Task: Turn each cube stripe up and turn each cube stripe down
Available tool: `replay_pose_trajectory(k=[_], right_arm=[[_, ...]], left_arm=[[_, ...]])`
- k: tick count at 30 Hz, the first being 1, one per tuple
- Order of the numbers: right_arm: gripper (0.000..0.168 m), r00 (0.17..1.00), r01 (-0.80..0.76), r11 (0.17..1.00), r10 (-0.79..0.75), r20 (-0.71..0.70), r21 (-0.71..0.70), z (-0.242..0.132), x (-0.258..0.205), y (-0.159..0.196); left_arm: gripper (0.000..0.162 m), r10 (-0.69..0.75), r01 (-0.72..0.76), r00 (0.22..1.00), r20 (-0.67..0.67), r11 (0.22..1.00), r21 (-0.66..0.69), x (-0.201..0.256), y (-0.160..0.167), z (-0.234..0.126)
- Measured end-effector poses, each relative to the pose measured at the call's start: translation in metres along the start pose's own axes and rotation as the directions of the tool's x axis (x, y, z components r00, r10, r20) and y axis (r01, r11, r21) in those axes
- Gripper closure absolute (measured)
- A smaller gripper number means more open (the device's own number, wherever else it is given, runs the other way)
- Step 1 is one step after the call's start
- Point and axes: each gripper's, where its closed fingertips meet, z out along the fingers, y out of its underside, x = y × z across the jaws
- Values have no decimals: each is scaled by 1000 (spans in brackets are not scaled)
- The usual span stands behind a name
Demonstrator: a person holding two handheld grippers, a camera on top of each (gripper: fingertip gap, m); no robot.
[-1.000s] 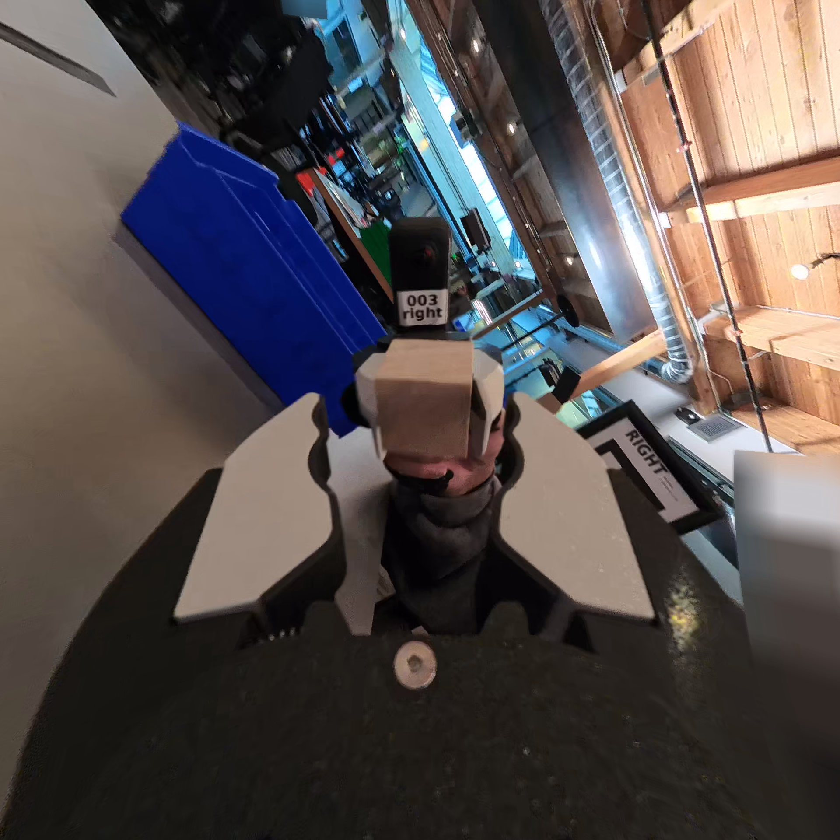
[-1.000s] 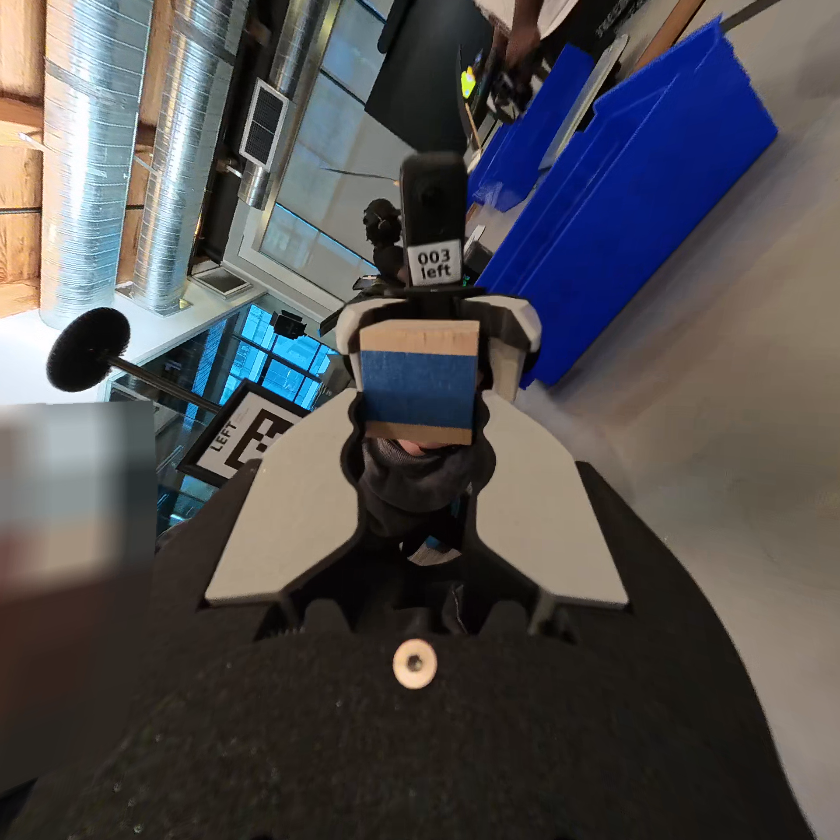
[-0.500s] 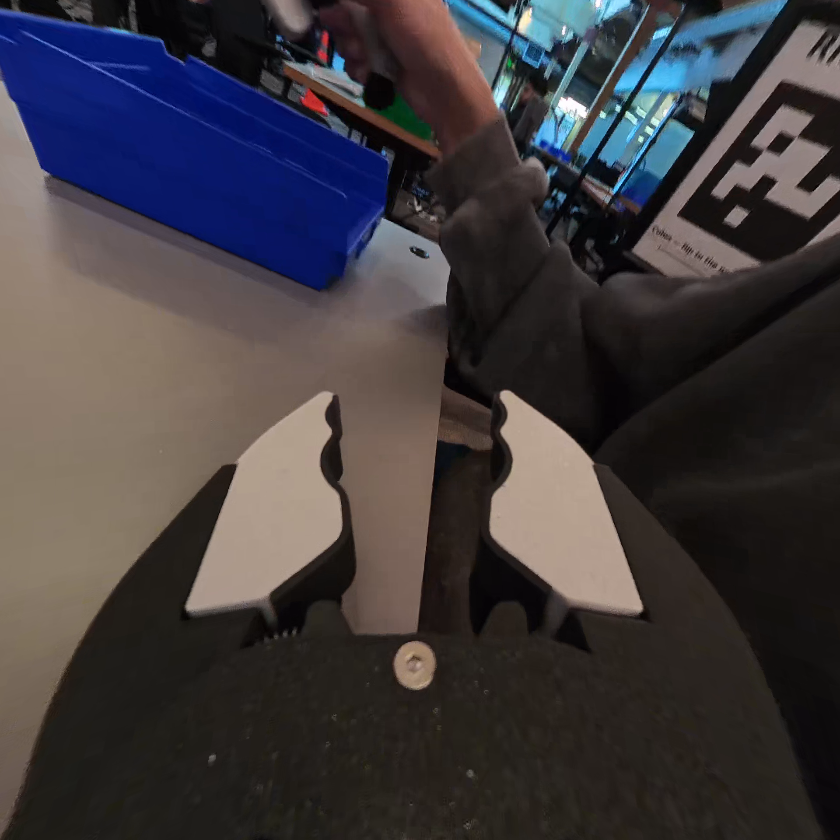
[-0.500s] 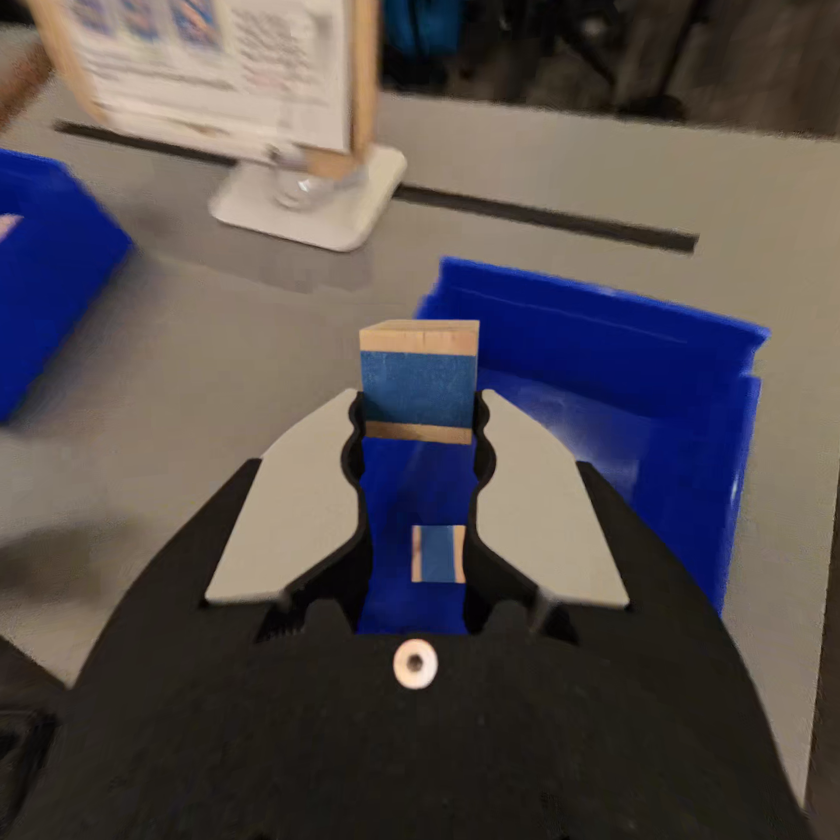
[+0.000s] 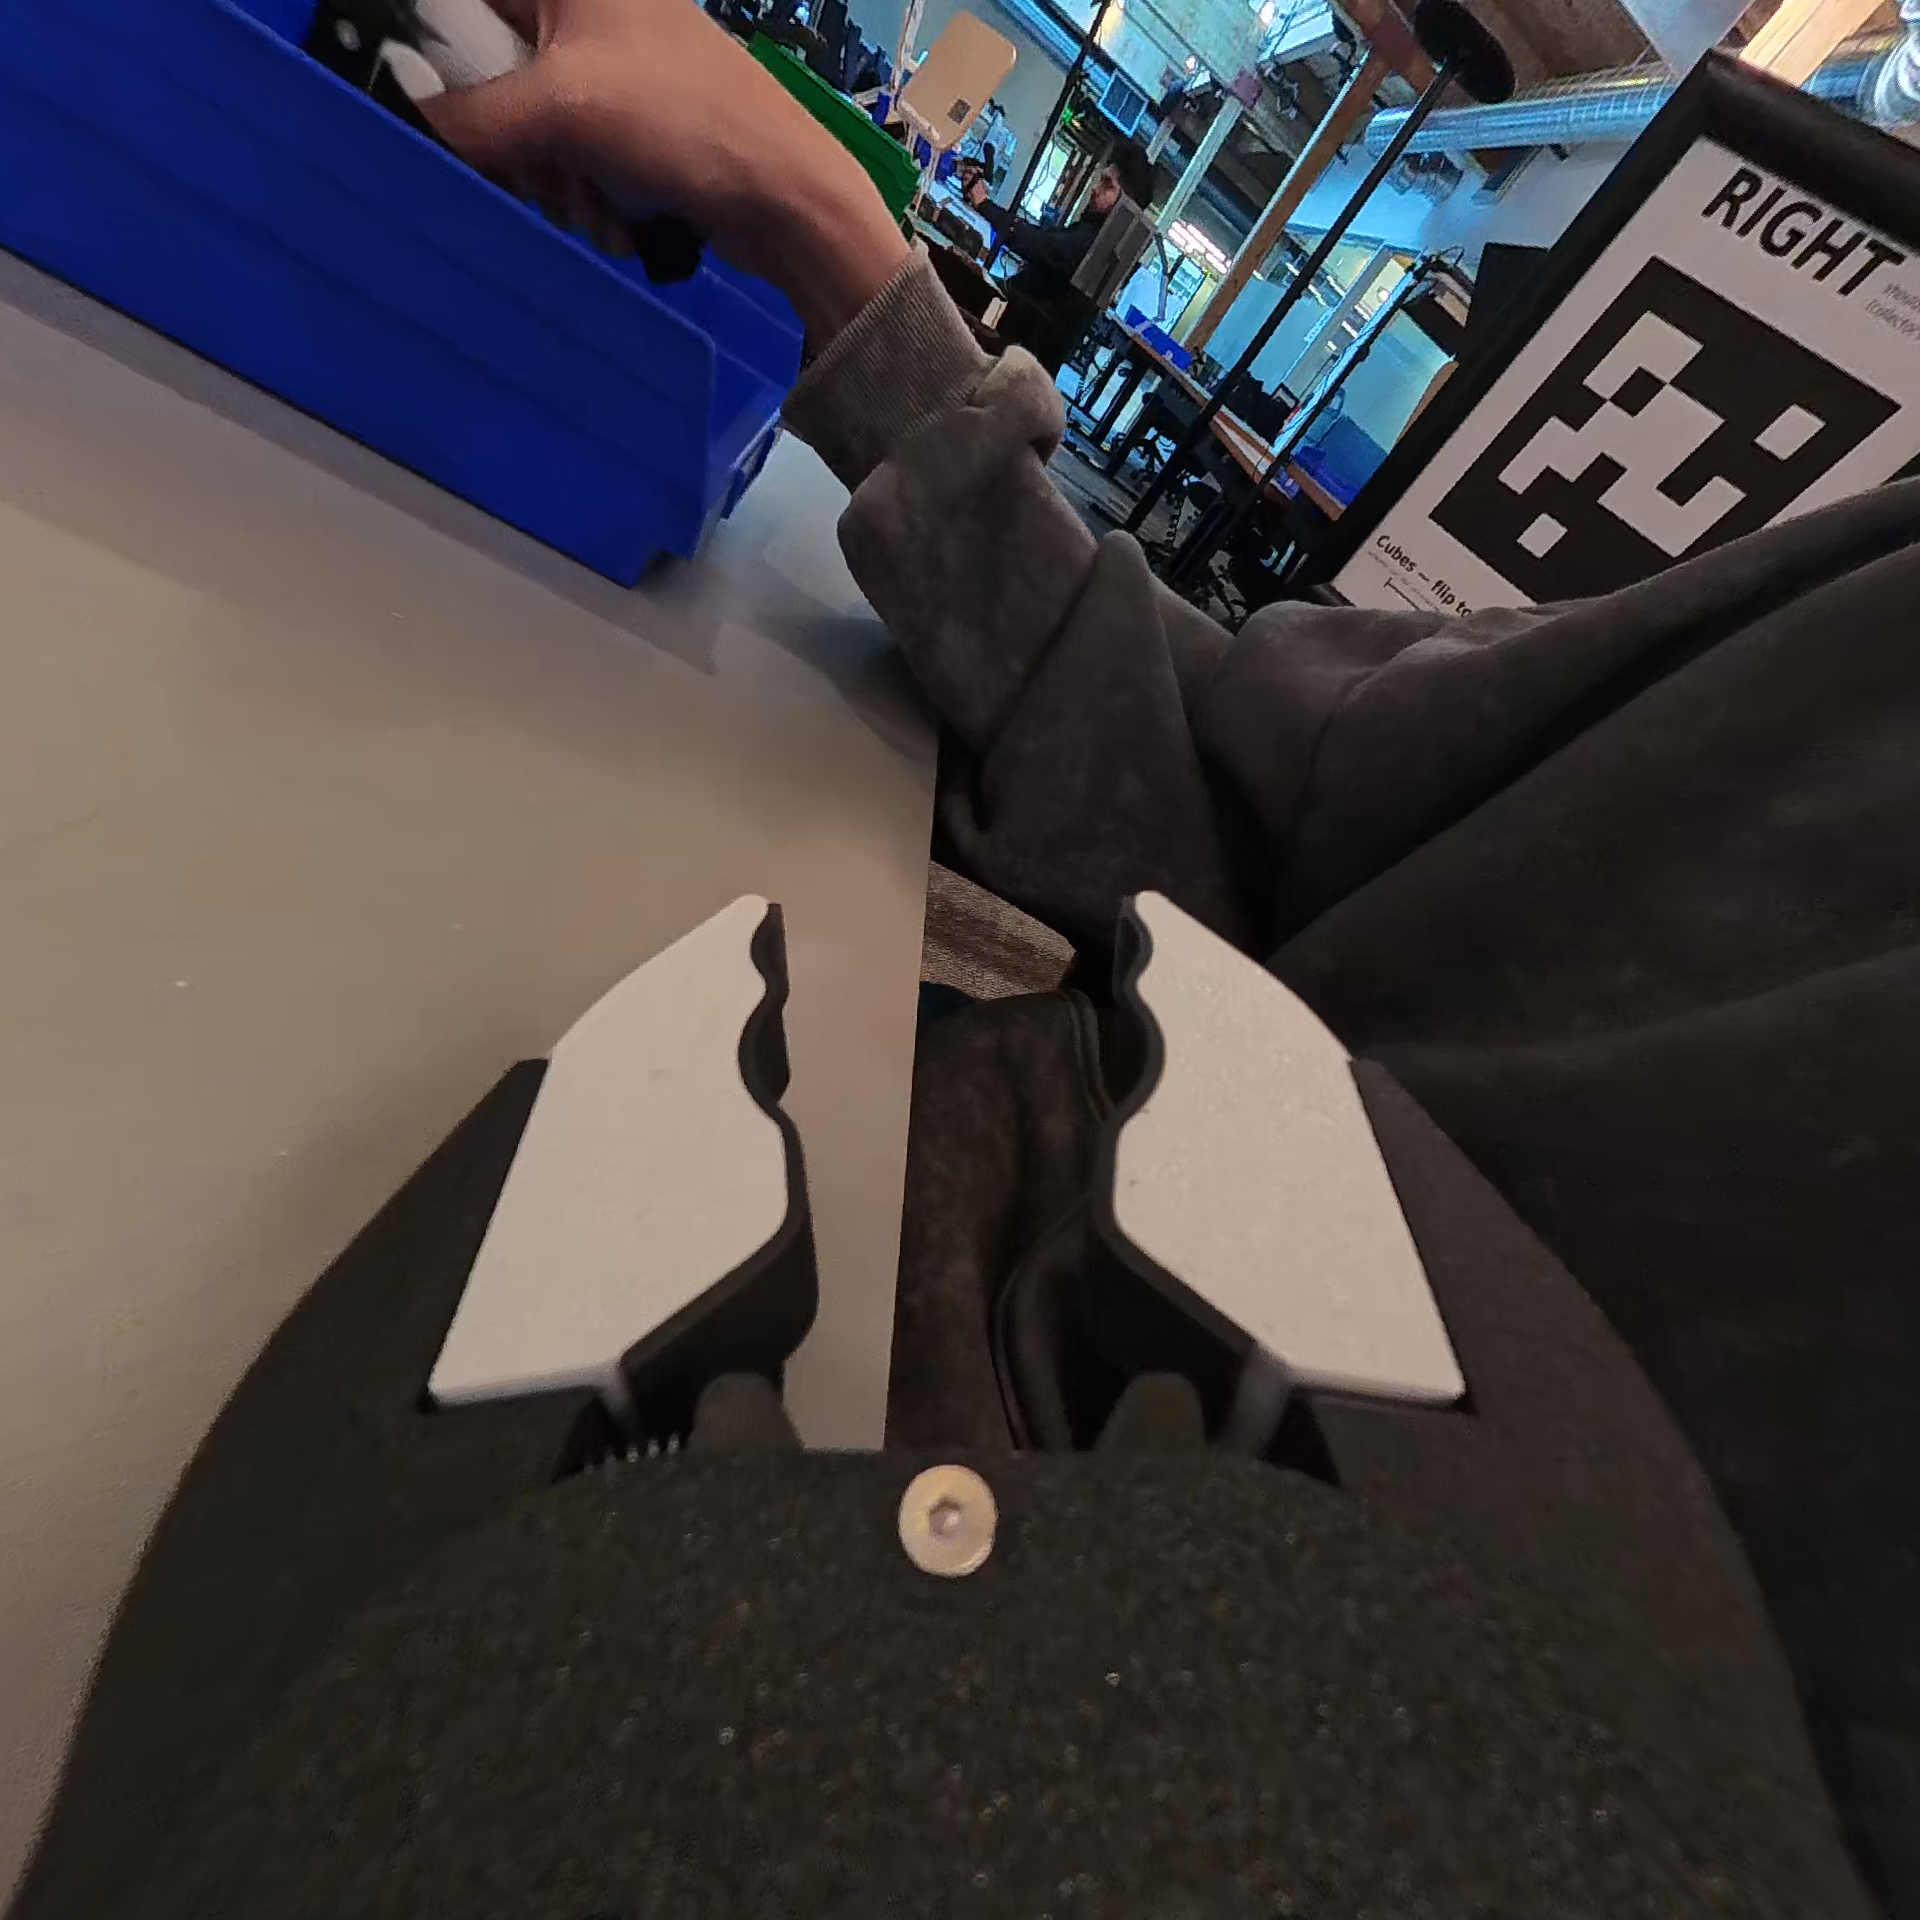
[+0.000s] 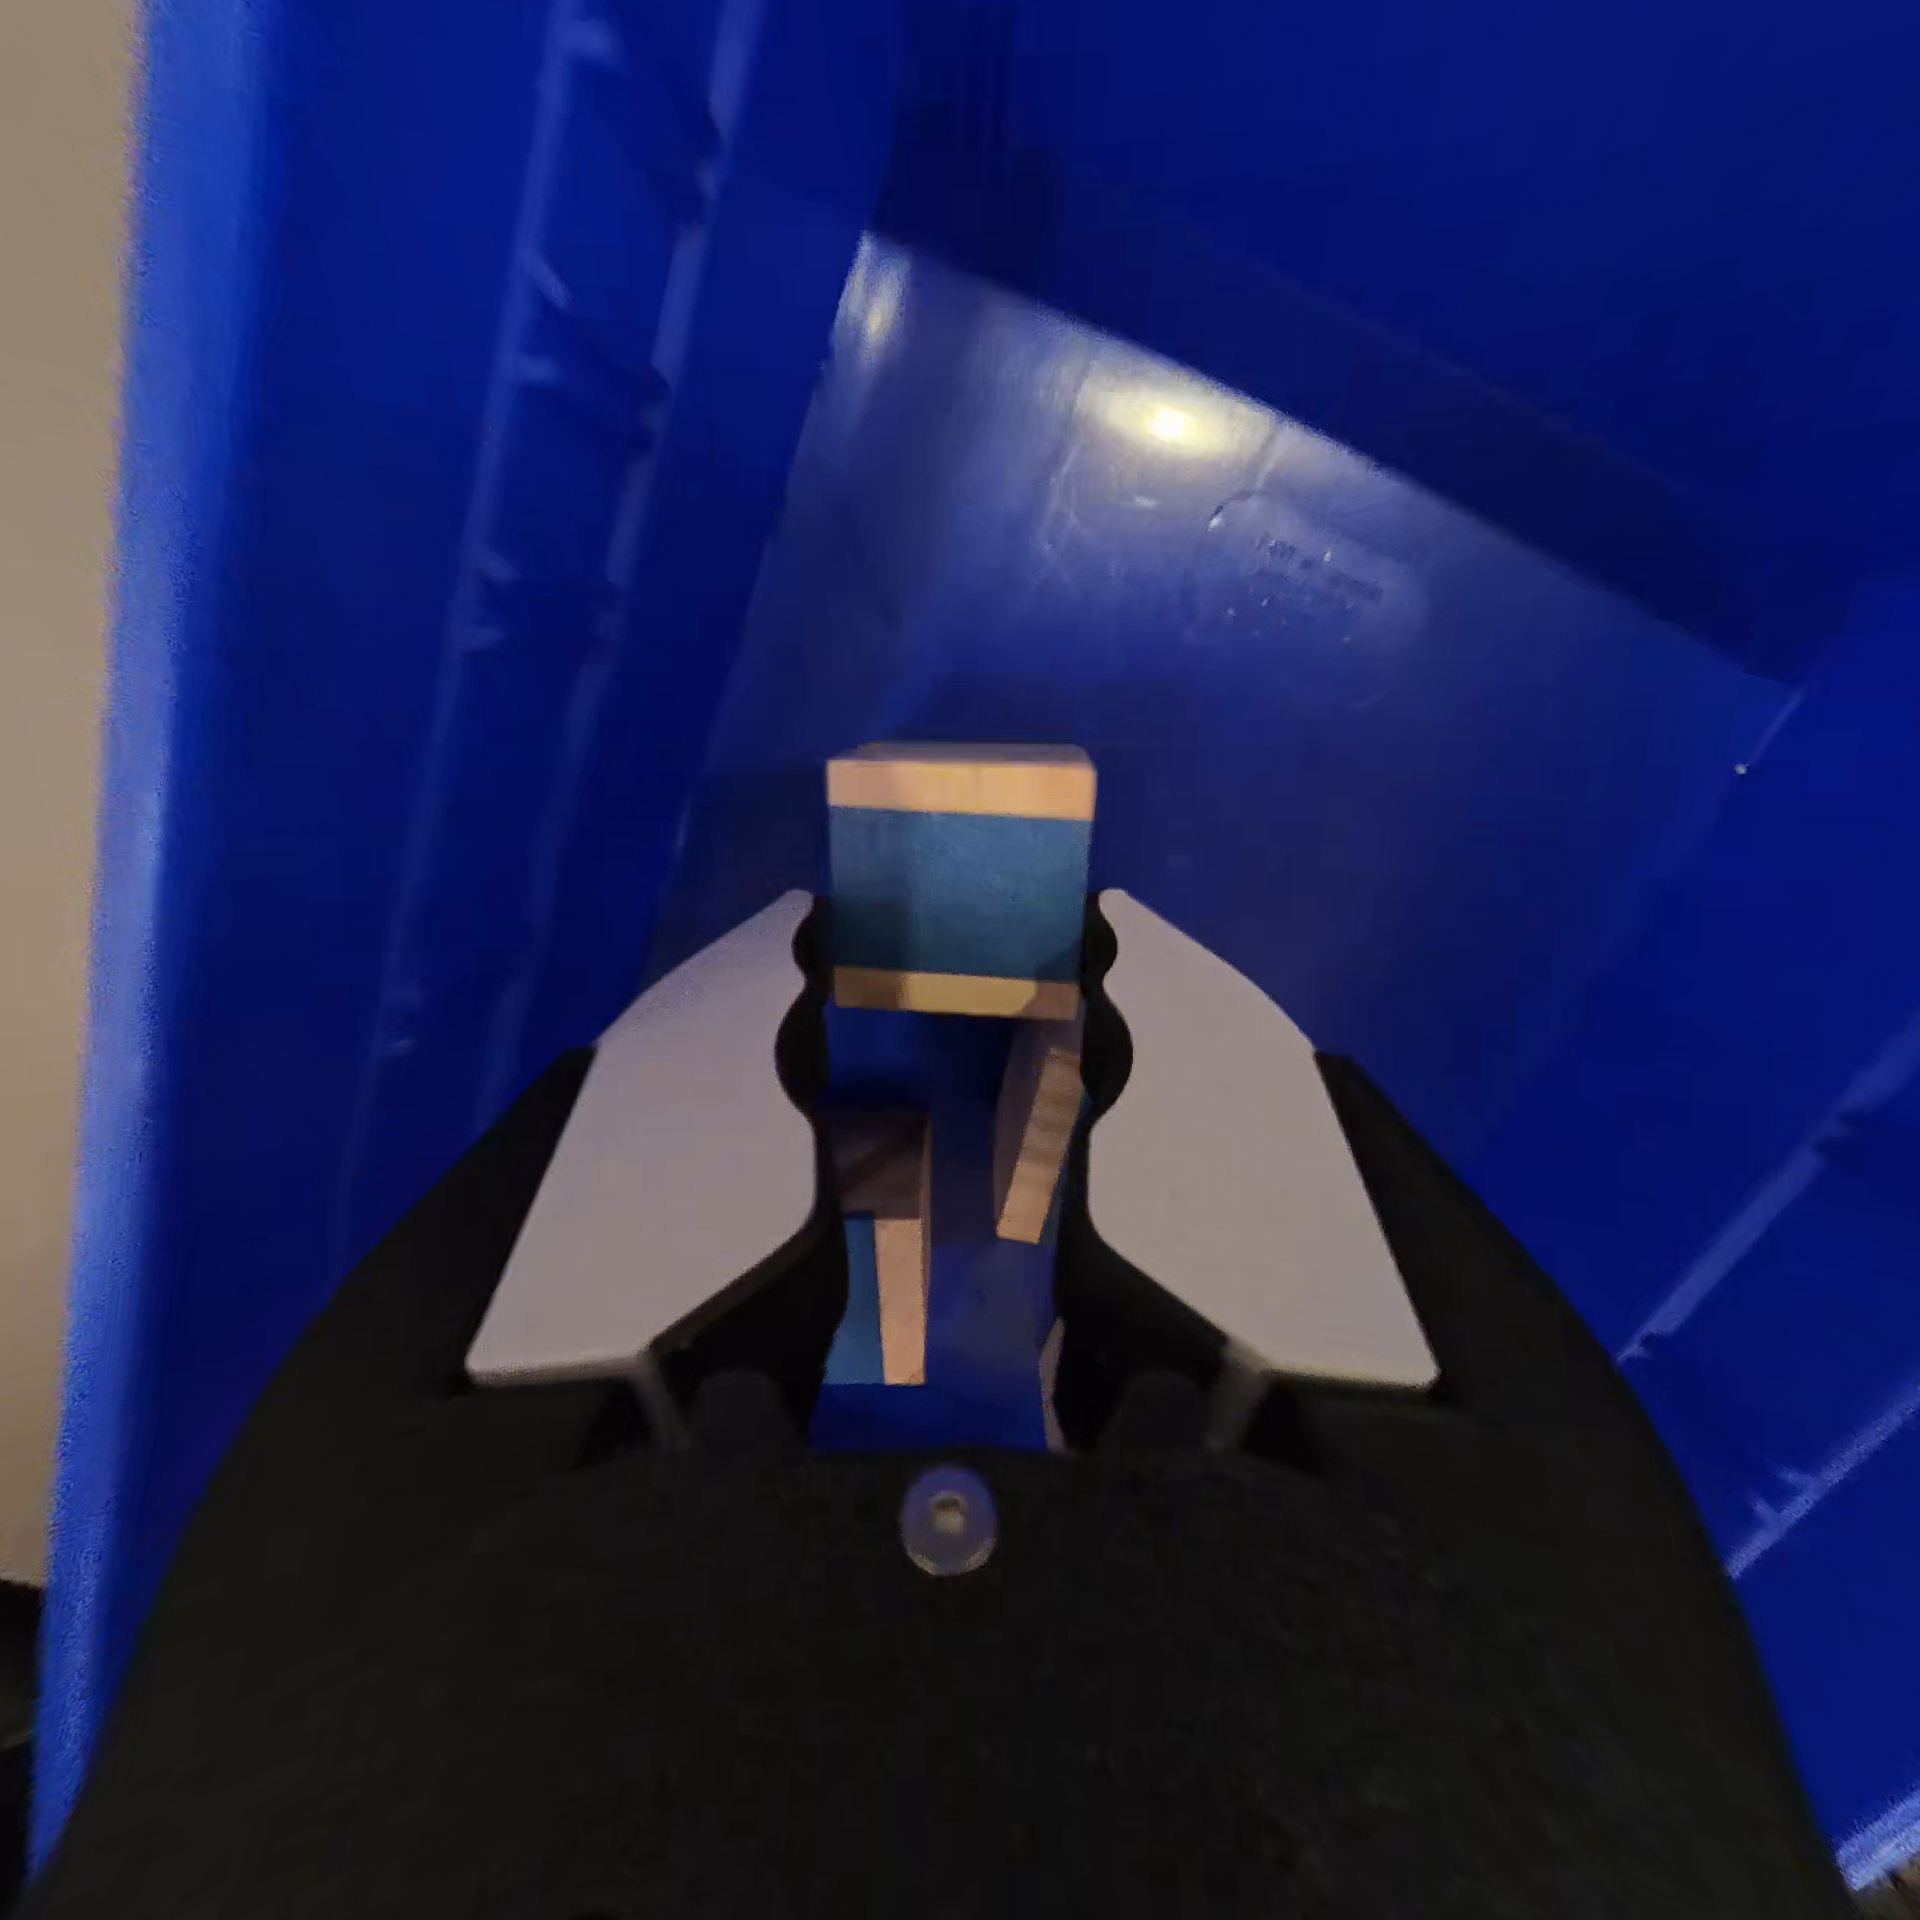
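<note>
- Since half a second ago the right gripper [image 6: 958, 940] has dropped from above the blue bin [image 6: 1351, 582] into it, so blue walls now fill the right wrist view; the left gripper [image 5: 951, 977] has barely shifted along the table edge [image 5: 920, 935].
- The right gripper is clenched on a wooden cube [image 6: 961, 878], whose blue stripe faces the camera.
- At 6 o'clock from that cube, two more cubes [image 6: 883, 1247] lie on the bin floor between the fingers; their stripe faces are only partly visible.
- The left gripper is released and holds nothing, hovering over the grey table [image 5: 364, 831] with a dark sleeve [image 5: 1039, 582] at 1 o'clock.
- In the left wrist view the person's hand [image 5: 644, 135] reaches over the bin at 11 o'clock.
- Judged from this, one cube is about to be set down; how many cubes remain cannot be told.
</note>
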Motion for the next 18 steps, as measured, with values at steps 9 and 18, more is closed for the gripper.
replay_pose_trajectory(k=[9,18], right_arm=[[103,983,-78,792,-42,181,605,-149,-26,-36],[119,569,-249,422,-664,484,872,-185,-278,46]], left_arm=[[100,38,-37,999,28,998,-46,0,6,1],[95,29,-12,985,168,994,-104,-19,-1,-25]])
